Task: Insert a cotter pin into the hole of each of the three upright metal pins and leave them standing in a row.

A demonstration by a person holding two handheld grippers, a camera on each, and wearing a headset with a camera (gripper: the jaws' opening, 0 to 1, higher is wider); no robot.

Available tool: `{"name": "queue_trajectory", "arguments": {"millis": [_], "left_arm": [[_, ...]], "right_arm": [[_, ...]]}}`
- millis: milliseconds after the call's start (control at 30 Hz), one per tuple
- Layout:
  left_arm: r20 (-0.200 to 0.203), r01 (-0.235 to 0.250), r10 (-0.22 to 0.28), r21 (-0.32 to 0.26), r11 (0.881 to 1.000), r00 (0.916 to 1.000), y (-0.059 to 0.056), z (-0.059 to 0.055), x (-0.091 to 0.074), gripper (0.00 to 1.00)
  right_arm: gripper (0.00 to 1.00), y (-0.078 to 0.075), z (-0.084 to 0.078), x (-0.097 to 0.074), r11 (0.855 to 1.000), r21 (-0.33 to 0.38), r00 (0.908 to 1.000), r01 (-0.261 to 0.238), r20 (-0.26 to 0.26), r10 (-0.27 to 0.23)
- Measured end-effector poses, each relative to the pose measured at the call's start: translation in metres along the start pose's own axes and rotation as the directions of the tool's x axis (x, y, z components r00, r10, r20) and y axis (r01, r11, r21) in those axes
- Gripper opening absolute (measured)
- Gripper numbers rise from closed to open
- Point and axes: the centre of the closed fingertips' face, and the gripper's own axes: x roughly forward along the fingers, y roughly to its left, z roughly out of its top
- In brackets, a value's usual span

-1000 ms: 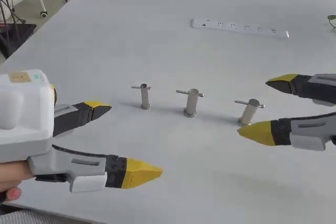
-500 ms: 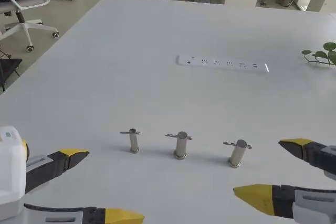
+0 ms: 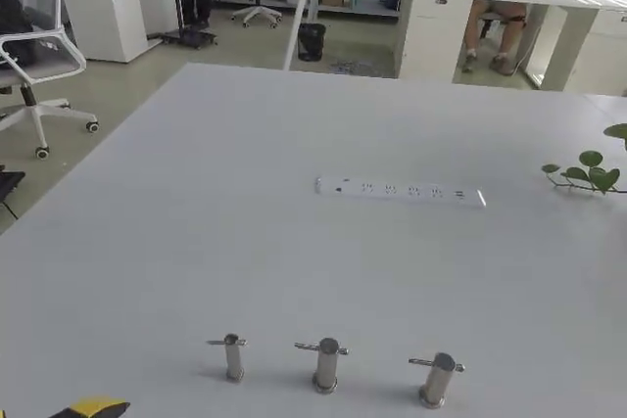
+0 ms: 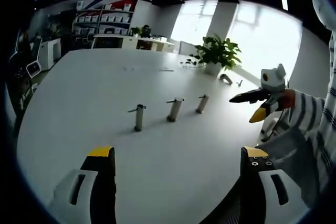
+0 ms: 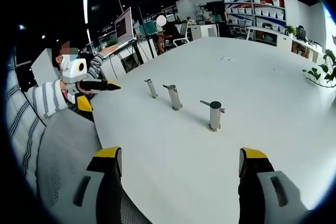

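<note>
Three upright metal pins stand in a row on the white table, left pin (image 3: 233,356), middle pin (image 3: 325,364), right pin (image 3: 437,379). Each has a thin cotter pin through its top. In the left gripper view the row (image 4: 175,109) lies ahead of my open left gripper (image 4: 177,153), with nothing between the jaws. In the right gripper view the nearest pin (image 5: 214,115) stands ahead of my open, unloaded right gripper (image 5: 180,153). Both grippers hang back at the table's near edge. One yellow fingertip (image 3: 93,407) pokes in at the head view's bottom left.
A white power strip (image 3: 399,191) lies mid-table beyond the pins. A leafy sprig (image 3: 588,173) rests at the right edge, and a potted plant (image 4: 215,56) stands farther along. An office chair (image 3: 34,56) stands off the table's left side.
The head camera has tilted up, so the pins sit lower in its picture. Both grippers have drawn back from the pins toward the near edge, still open. The pins have not moved.
</note>
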Motion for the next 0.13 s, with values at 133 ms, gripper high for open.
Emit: {"name": "queue_trajectory", "arguments": {"millis": [133], "left_arm": [[-0.006,-0.006,0.006,-0.001,1.000,1.0000,0.0028,-0.0003,-0.0004,0.99]], "right_arm": [[0.91,0.0046,-0.0109,-0.0009,1.000,0.016,0.9997,-0.003,-0.023,0.003]]}}
